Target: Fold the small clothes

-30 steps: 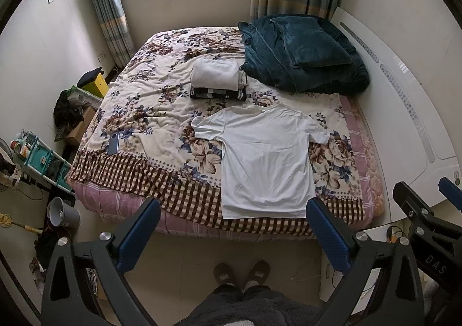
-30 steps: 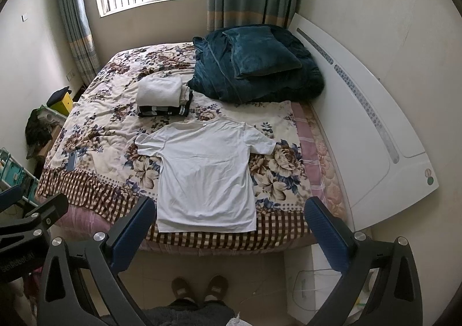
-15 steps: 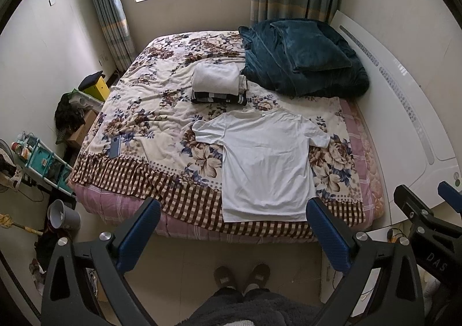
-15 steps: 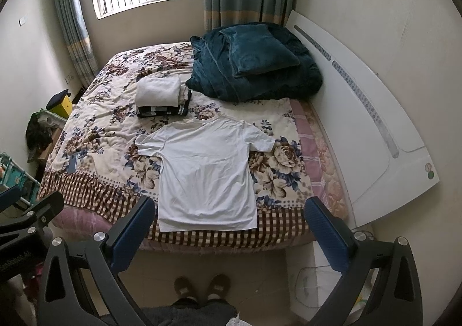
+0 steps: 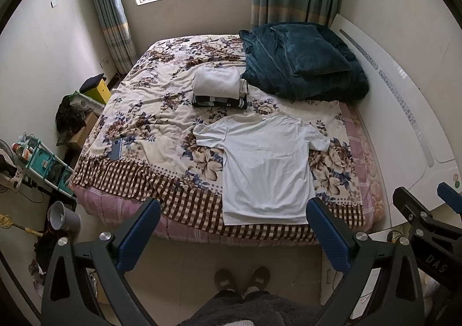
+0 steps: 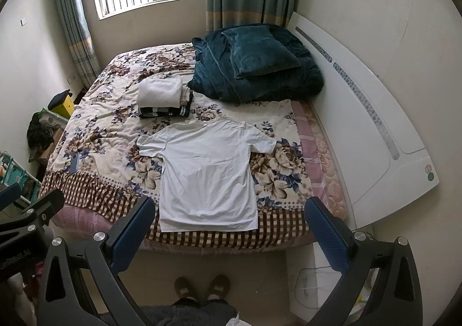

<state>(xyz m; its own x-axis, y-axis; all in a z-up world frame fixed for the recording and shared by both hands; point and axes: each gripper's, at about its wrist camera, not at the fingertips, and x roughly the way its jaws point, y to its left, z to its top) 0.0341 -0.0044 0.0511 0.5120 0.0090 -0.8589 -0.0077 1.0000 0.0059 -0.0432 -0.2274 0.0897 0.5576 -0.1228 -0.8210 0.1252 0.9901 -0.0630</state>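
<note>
A white T-shirt [image 5: 265,170] is lying flat on the floral blanket [image 5: 150,123] (hem toward the camera). The left gripper [image 5: 234,232] and right gripper [image 6: 229,229] are hovering released, grasping nothing.

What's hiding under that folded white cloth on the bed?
Under the folded white cloth lies a folded black-and-white striped garment, only its edge showing. The rest is covered. Below both is the floral blanket.
</note>
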